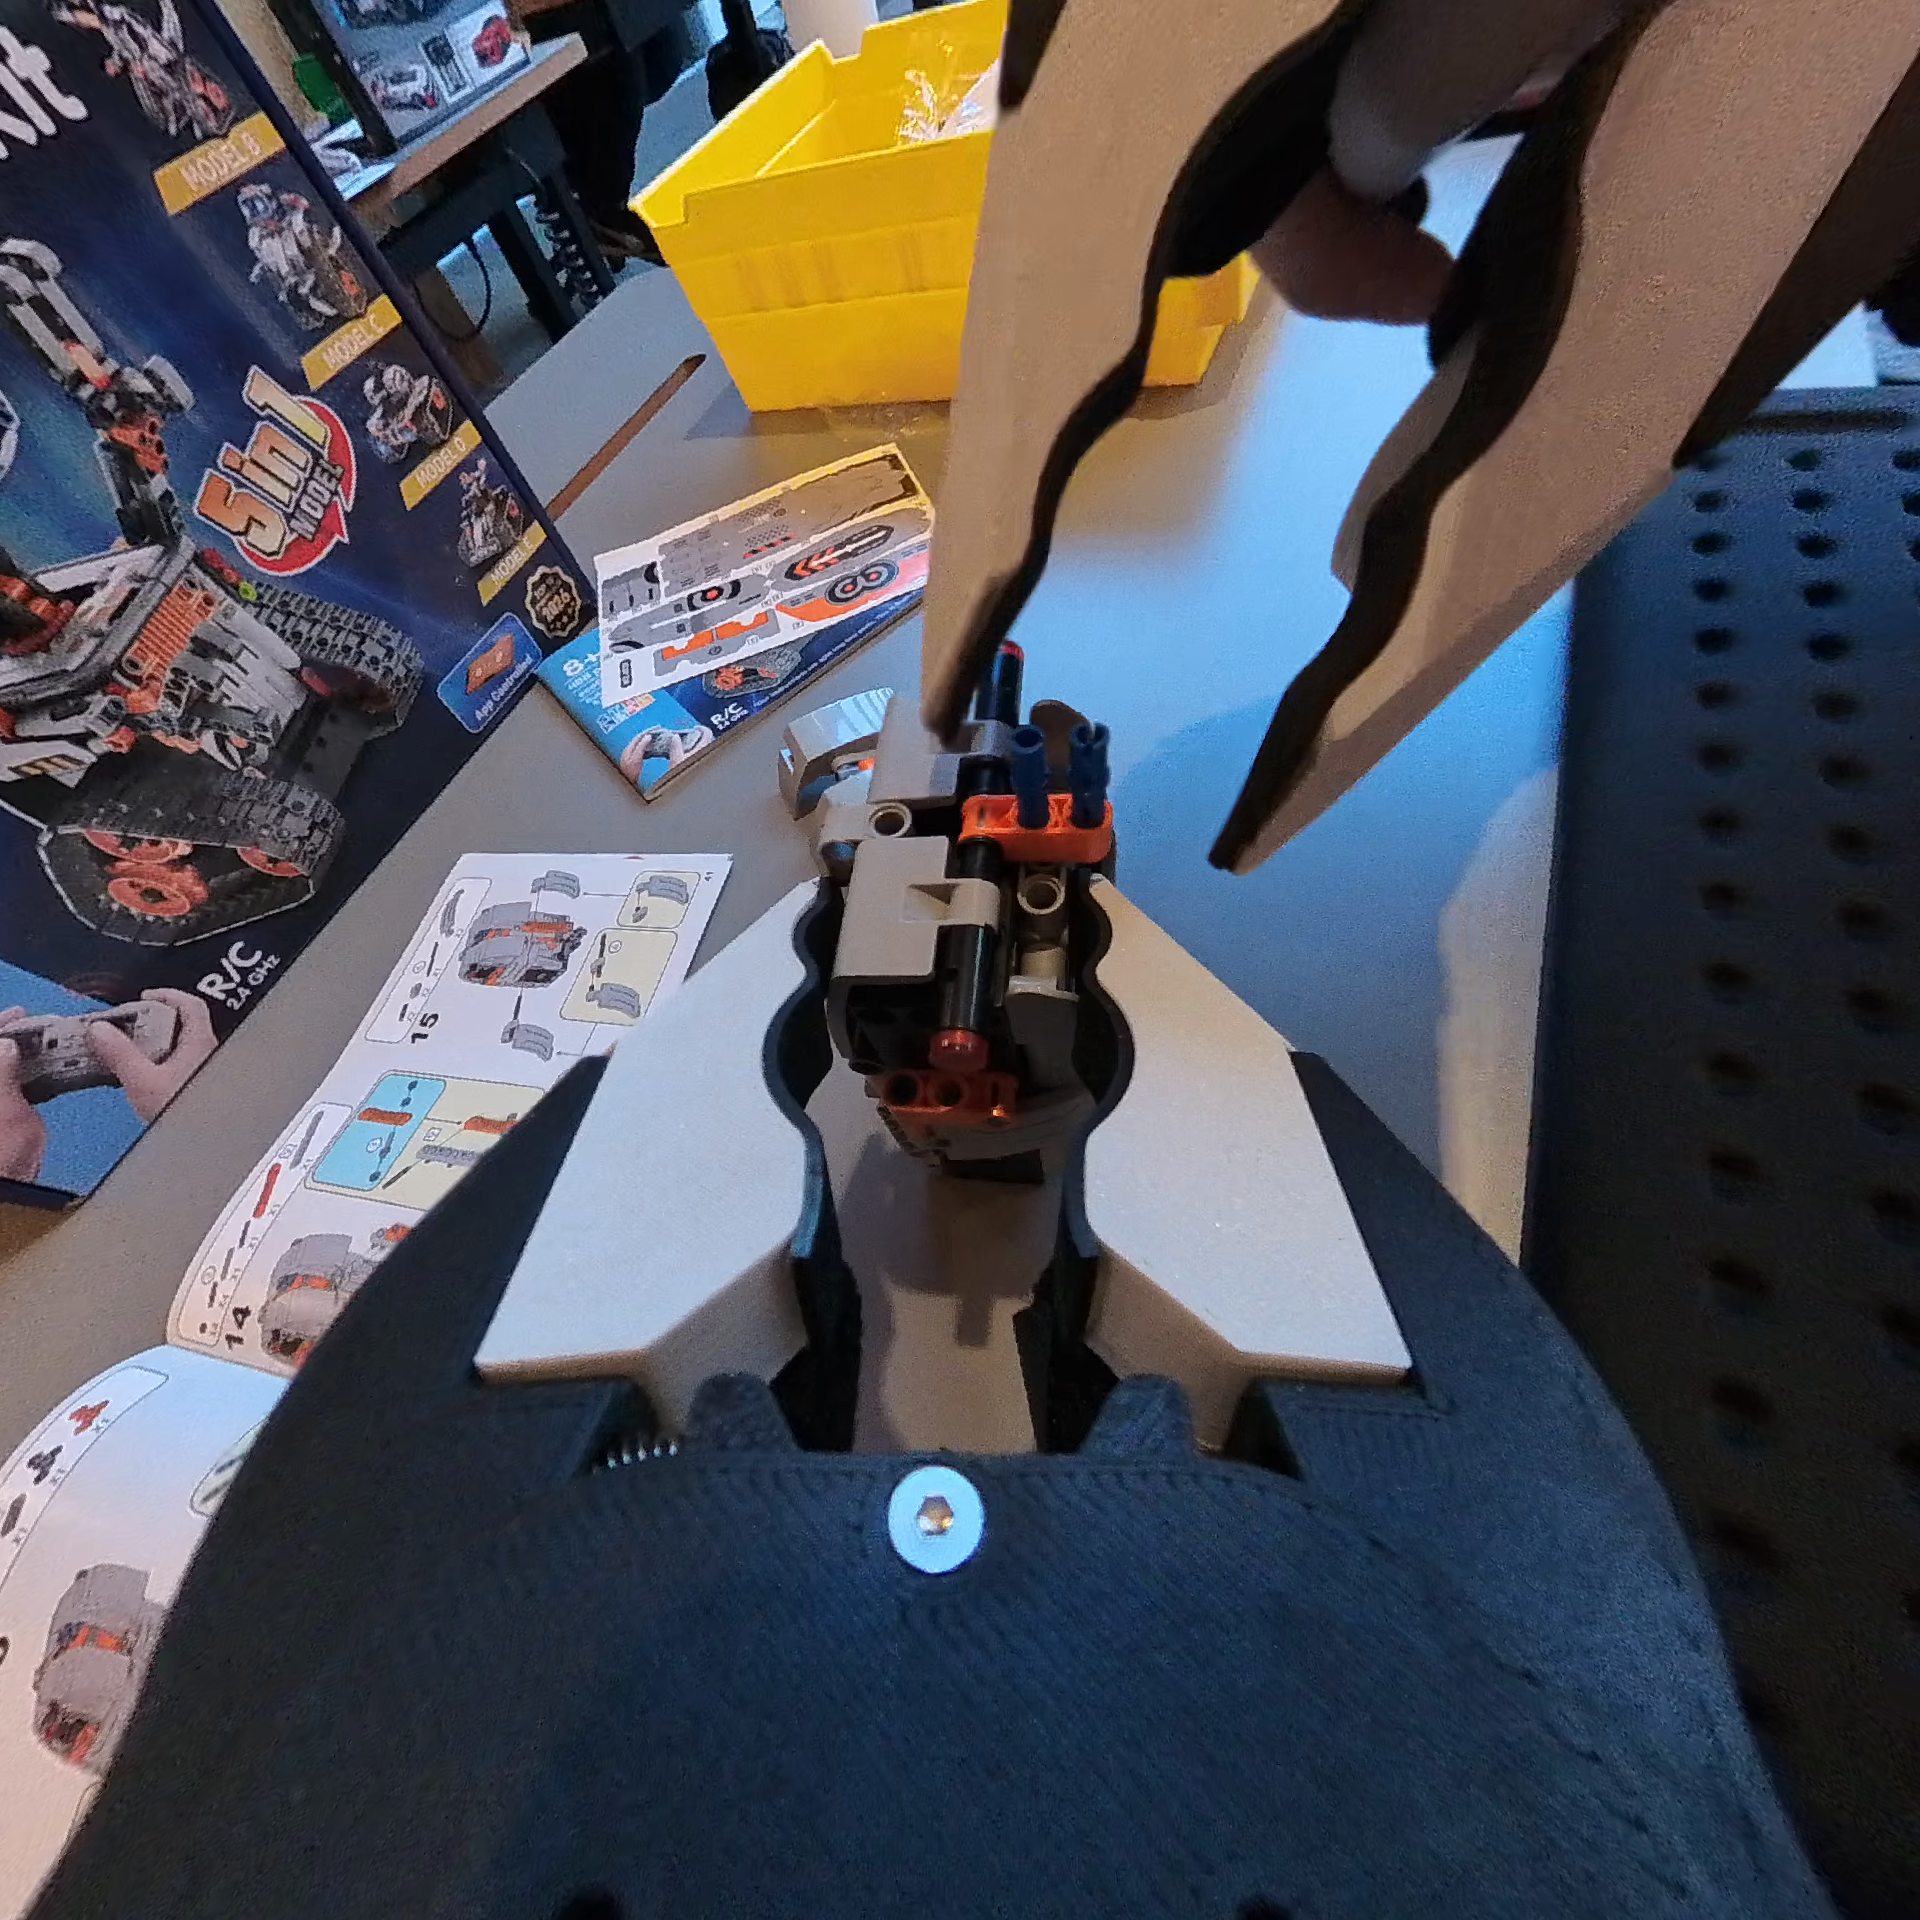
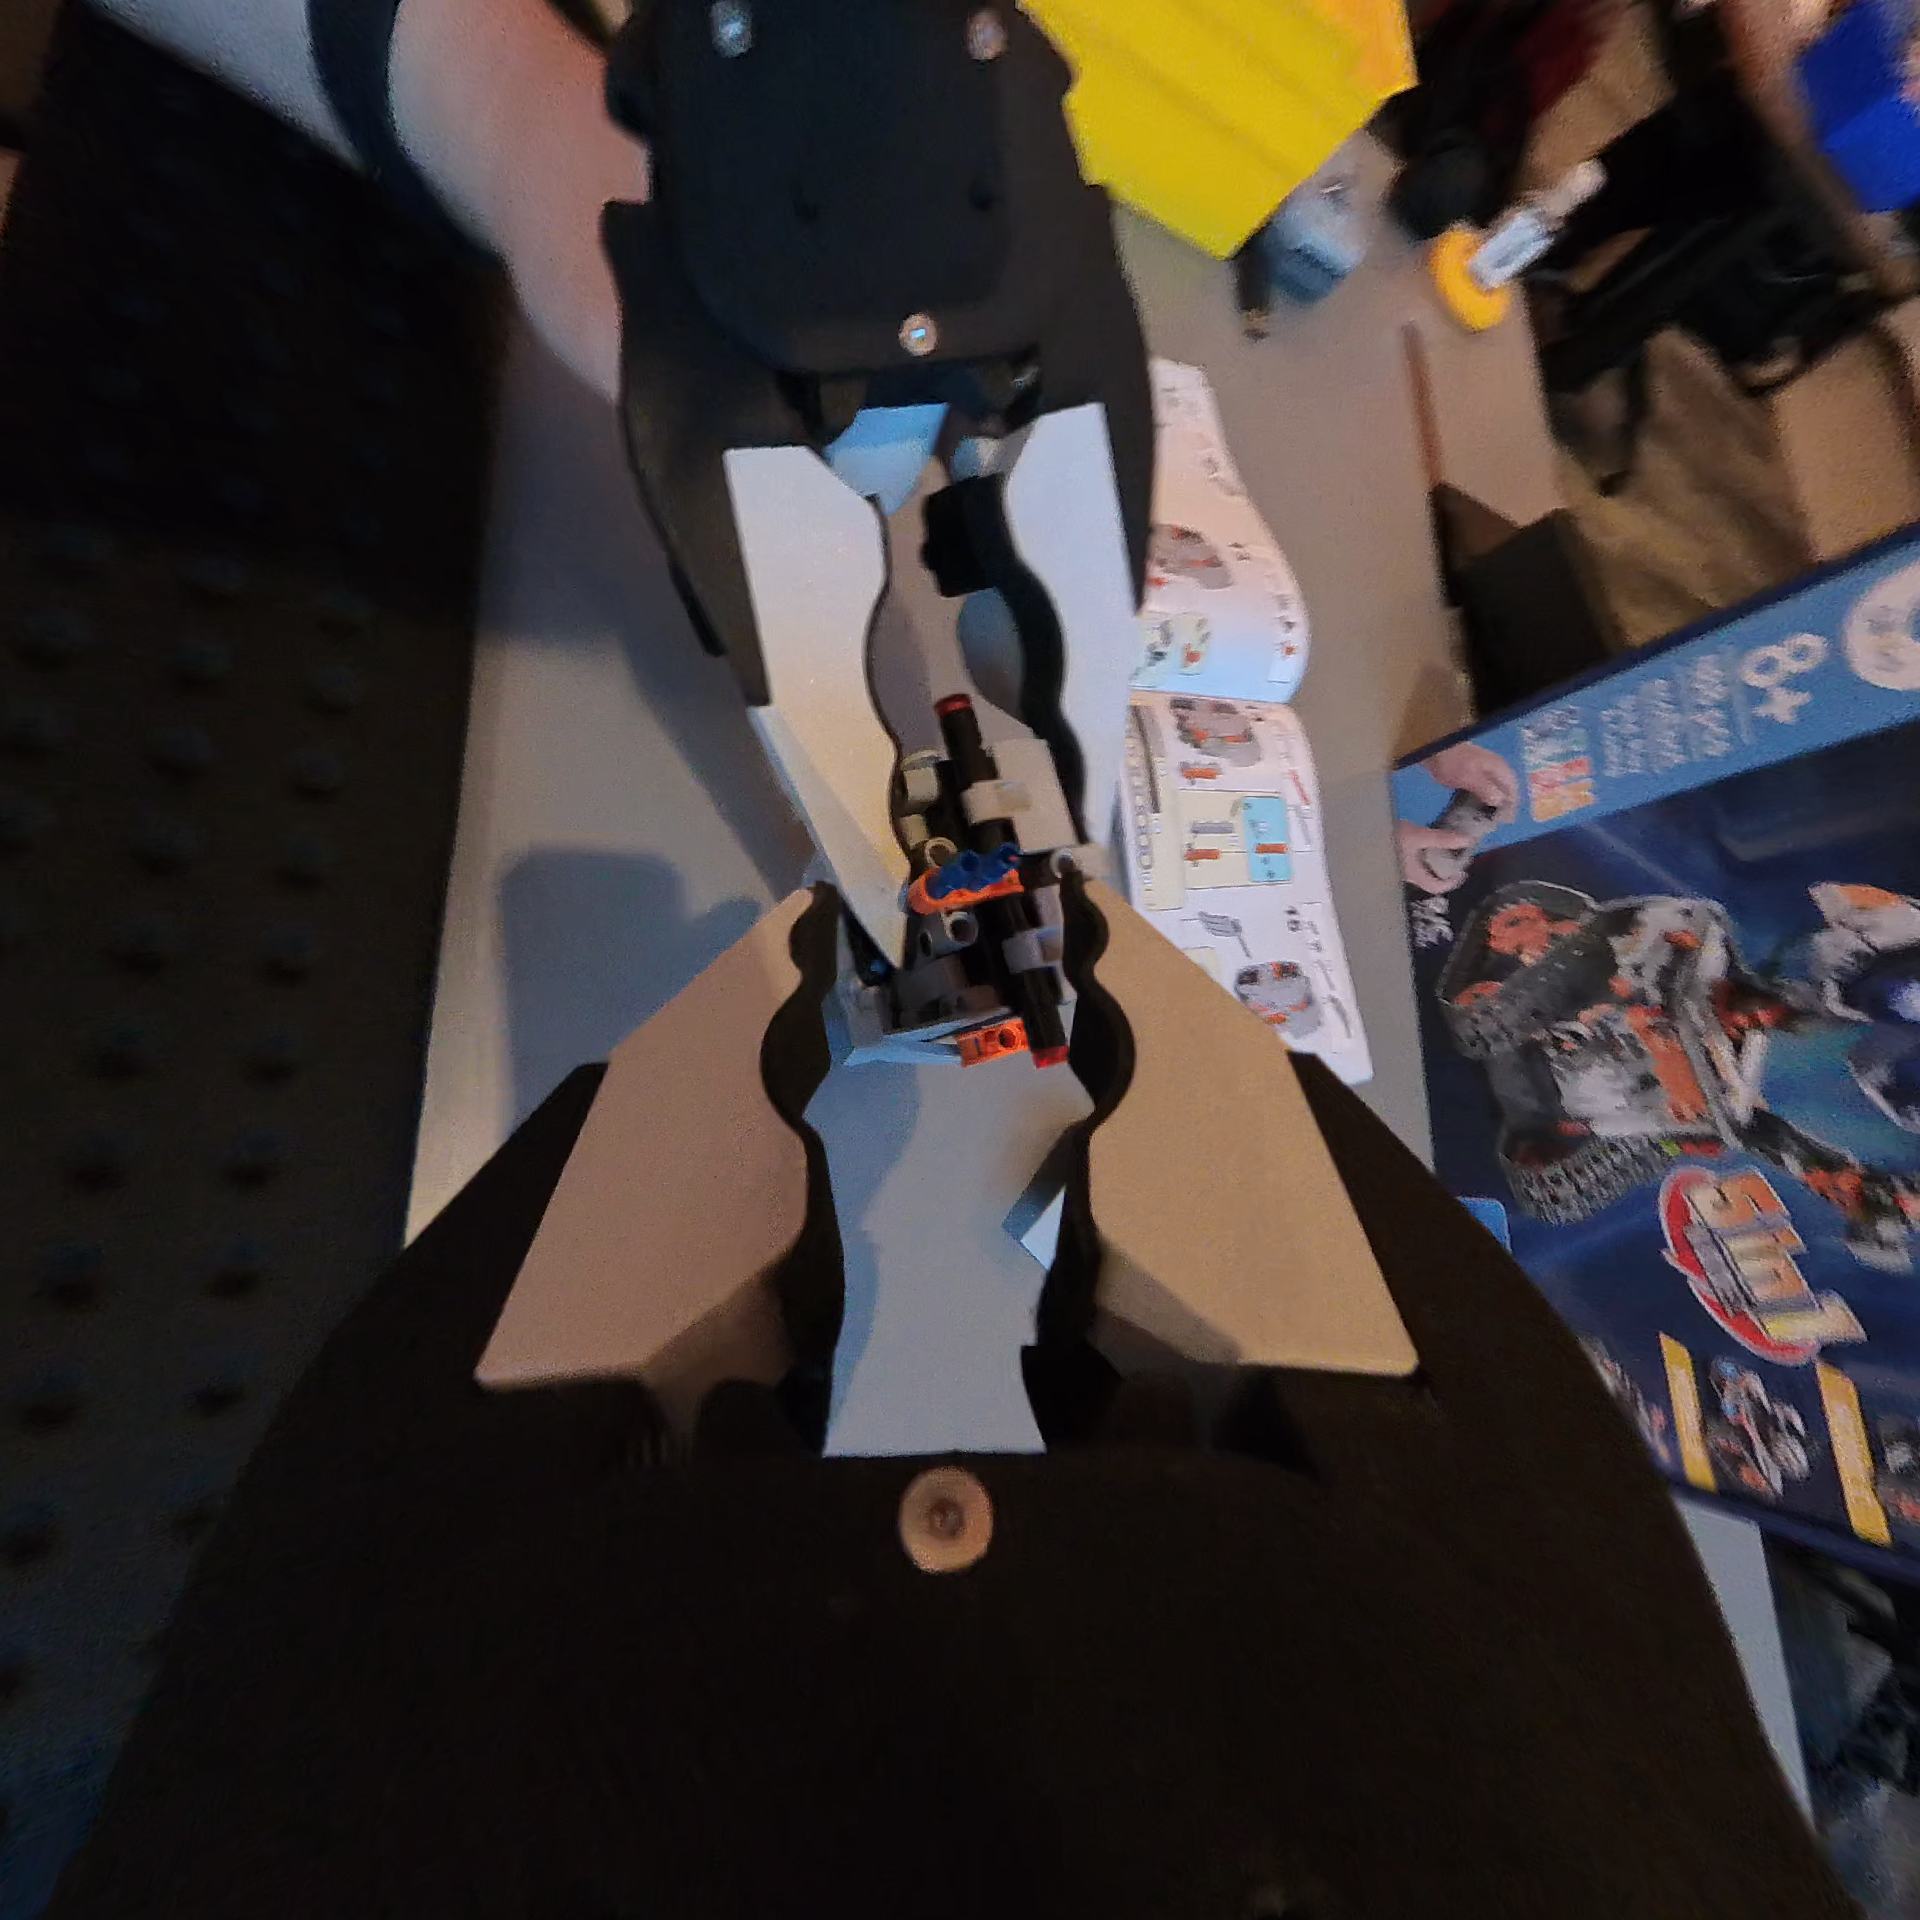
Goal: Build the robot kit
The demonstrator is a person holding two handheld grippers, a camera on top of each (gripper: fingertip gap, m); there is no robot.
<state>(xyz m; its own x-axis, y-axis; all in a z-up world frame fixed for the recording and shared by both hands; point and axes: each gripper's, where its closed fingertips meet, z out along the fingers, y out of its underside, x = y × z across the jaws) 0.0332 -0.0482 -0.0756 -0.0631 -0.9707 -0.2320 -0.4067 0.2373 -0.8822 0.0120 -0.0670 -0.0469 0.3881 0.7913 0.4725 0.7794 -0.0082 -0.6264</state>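
The left tool is clamping a small brick-built assembly of grey, black and orange pieces between its two pale fingers, which are pressing on either flank of it. The assembly is sitting just above the grey counter, in the middle of the left wrist view. Its long axis is running along the tool's fingers and away from the camera, marked by a black axle with red tips; two dark blue pins are standing up from an orange beam near its far end.

The right tool is coming in from above and opposite, its fingers standing apart. One fingertip is touching the top of a grey piece at the assembly's far end, while the other is hanging free to the side, clear of the pins. In the right wrist view the right tool is straddling the near end of the assembly, though blur makes contact there hard to judge.

An open instruction booklet is lying on the counter just left of the left tool, with a sticker sheet beyond it. A large dark blue toy box is standing at the left, and a yellow bin is sitting at the back. A black perforated panel is lying at the right.
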